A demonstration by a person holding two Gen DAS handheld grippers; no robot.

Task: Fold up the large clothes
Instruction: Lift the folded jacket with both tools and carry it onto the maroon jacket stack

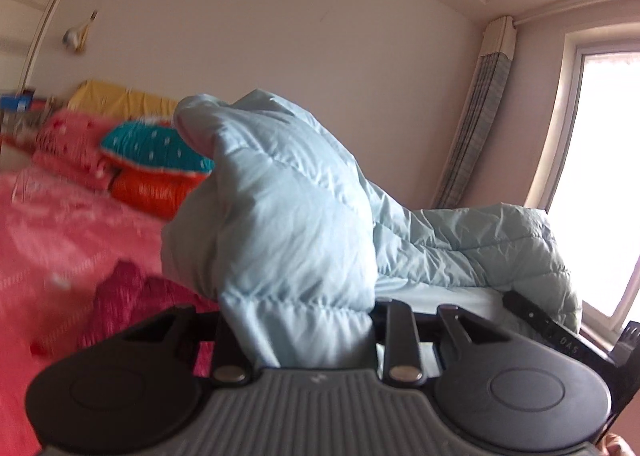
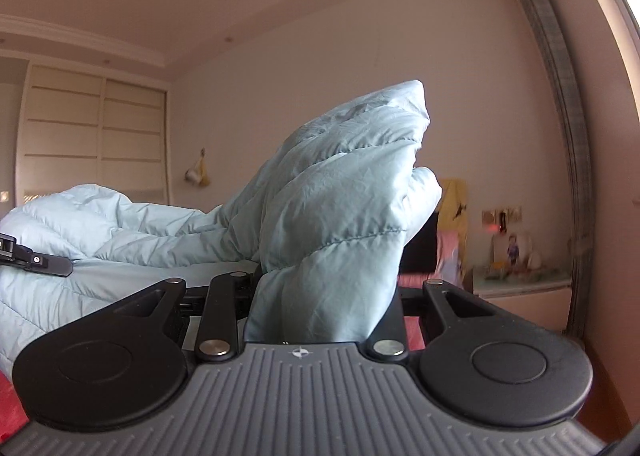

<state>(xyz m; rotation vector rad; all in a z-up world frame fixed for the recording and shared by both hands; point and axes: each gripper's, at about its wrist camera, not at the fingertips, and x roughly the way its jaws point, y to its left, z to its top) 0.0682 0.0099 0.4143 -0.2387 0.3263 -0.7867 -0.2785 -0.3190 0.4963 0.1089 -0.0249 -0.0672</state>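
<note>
Jacket (image 1: 288, 211), one pale blue quilted one, hangs lifted above the bed (image 1: 60, 223), stretched between two grippers. The left gripper (image 1: 296, 336) has its jaws clamped on a bunched fold of it, and the right gripper (image 2: 324, 308) pinches another fold the same way. On the pink bedspread lie three pillows at the far left: one pink (image 1: 72, 143), one teal (image 1: 156, 145), one orange (image 1: 152, 191). One dark red garment (image 1: 128, 296) is crumpled near the left gripper.
</note>
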